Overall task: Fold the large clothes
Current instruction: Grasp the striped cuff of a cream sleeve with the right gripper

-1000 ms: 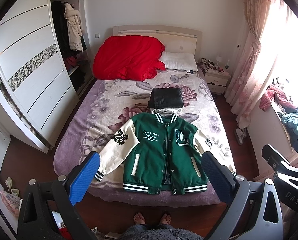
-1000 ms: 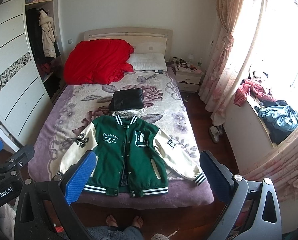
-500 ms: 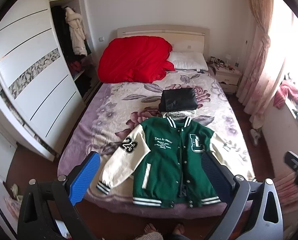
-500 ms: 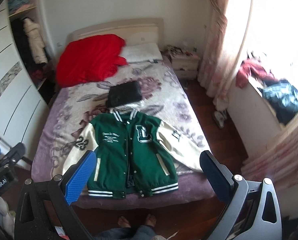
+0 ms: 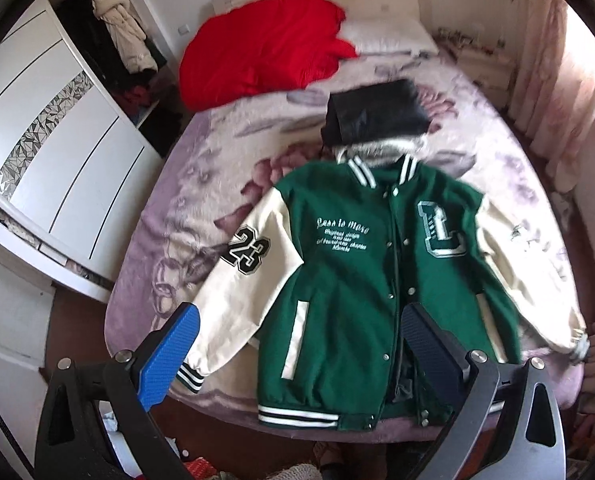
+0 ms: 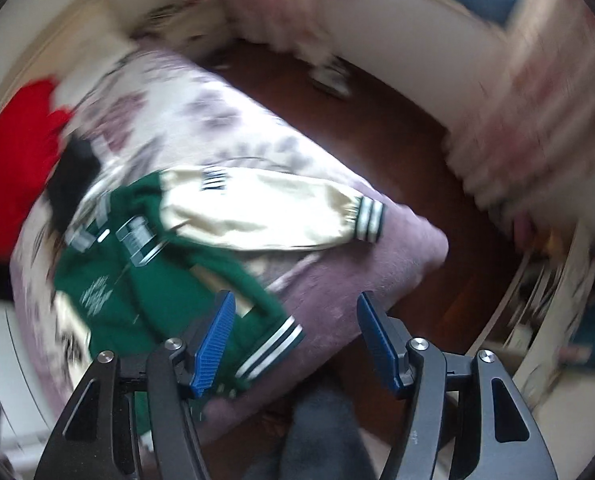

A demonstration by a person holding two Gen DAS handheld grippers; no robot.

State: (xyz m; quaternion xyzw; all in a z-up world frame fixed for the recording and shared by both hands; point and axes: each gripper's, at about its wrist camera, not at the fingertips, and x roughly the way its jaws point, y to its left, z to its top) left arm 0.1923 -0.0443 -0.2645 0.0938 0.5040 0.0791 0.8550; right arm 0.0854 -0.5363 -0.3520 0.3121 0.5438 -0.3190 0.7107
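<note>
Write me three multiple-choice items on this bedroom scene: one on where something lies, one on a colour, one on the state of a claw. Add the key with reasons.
1. Where does the folded black garment lie?
A. On the bed, just beyond the jacket's collar
B. On the floor beside the bed
C. Inside the wardrobe

2. What colour are the sleeves of the varsity jacket?
A. Red
B. Cream
C. Black

3. What is the state of the left claw?
A. Shut on a sleeve
B. Shut on nothing
C. Open, holding nothing

Key:
1 A: it rests on the floral bed cover right behind the striped collar.
2 B: both sleeves are cream against the green body.
3 C: its fingers stand wide apart above the jacket with nothing between them. The right claw is open too.
</note>
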